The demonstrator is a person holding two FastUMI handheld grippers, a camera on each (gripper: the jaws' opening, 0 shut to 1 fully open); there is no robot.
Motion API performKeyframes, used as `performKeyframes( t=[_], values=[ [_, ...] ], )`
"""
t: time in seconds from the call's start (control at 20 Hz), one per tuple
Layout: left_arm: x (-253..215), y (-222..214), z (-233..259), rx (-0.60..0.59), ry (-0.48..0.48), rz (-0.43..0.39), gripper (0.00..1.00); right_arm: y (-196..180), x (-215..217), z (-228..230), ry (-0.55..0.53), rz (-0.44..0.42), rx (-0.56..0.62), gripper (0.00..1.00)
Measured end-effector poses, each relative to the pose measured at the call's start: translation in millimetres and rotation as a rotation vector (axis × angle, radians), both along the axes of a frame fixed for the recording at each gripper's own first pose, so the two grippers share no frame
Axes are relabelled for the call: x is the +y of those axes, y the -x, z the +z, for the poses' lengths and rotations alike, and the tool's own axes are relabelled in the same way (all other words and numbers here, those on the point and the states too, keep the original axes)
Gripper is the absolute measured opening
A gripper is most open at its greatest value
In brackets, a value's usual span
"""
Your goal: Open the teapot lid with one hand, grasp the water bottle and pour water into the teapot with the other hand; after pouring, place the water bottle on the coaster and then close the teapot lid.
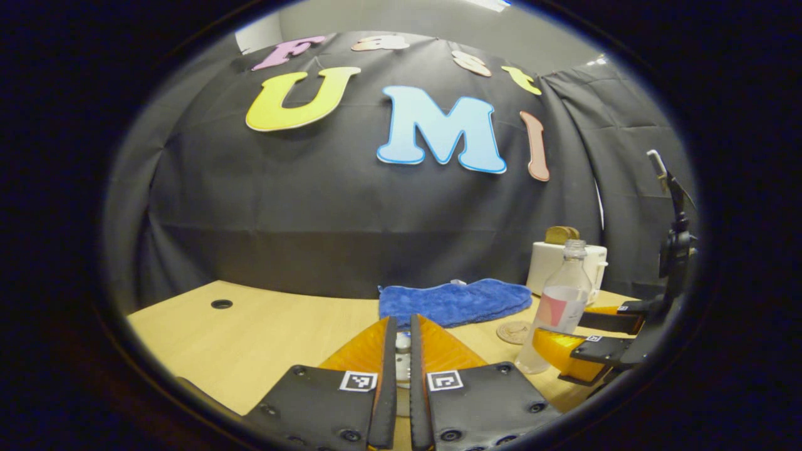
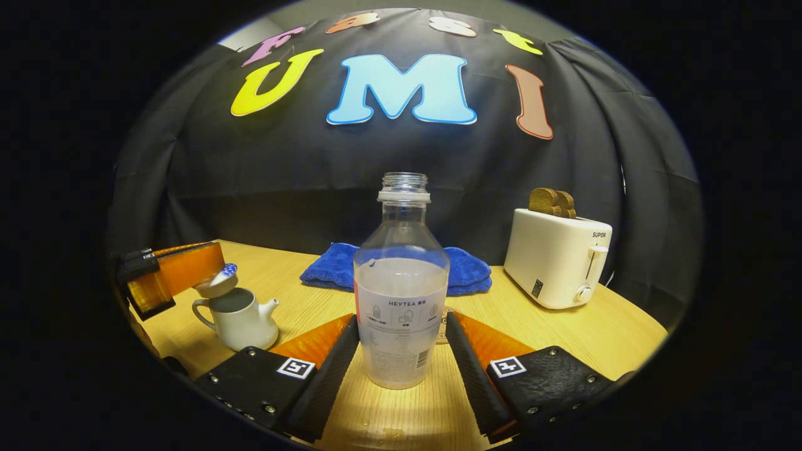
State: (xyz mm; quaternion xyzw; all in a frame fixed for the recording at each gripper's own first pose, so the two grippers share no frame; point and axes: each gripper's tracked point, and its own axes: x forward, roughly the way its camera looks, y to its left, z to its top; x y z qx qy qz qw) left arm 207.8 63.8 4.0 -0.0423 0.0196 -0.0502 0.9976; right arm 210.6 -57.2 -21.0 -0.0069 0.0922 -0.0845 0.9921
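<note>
A clear, uncapped water bottle (image 2: 401, 300), about half full, stands upright on the wooden table (image 2: 564, 338). My right gripper (image 2: 402, 321) is shut on its lower body, one finger against each side. In the left gripper view the same bottle (image 1: 562, 300) sits between the right gripper's (image 1: 564, 330) fingers. A white teapot (image 2: 238, 319) stands open at the left. Just above it my left gripper (image 2: 210, 272) holds the tilted lid (image 2: 216, 283). In the left gripper view the left gripper (image 1: 403, 322) is shut on the lid (image 1: 403, 346). A round coaster (image 1: 514, 332) lies just left of the bottle.
A folded blue cloth (image 2: 467, 269) lies at the back of the table. A white toaster (image 2: 557, 257) with toast in its slots stands at the back right. A round cable hole (image 1: 221, 304) is in the tabletop at the left.
</note>
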Motion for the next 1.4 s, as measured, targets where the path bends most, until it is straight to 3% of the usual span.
performKeyframes(
  t=[0.05, 0.1, 0.25, 0.5, 0.8, 1.1, 1.4],
  values=[
    [4, 1, 3, -0.006, 0.007, 0.005, 0.16, 0, -2, 0, -0.011, -0.003, 0.003, 0.86],
    [7, 3, 4, -0.009, 0.012, 0.009, 0.15, 0, -3, -3, -0.026, -0.005, 0.007, 0.80],
    [24, 11, 8, -0.023, -0.004, 0.032, 0.16, 1, -5, -2, -0.056, -0.008, 0.012, 0.79],
    [61, 30, 5, -0.030, -0.026, 0.075, 0.16, 1, -5, -3, -0.016, -0.034, 0.020, 0.77],
    [93, 47, -5, -0.039, -0.006, 0.104, 0.16, 3, 3, -1, 0.010, -0.009, 0.015, 0.75],
    [96, 41, -19, -0.012, 0.033, 0.098, 0.16, 4, 24, 7, 0.237, 0.006, 0.003, 0.75],
    [95, 38, -24, -0.009, 0.064, 0.079, 0.16, 2, 43, 9, 0.572, 0.013, 0.018, 0.75]
  ],
)
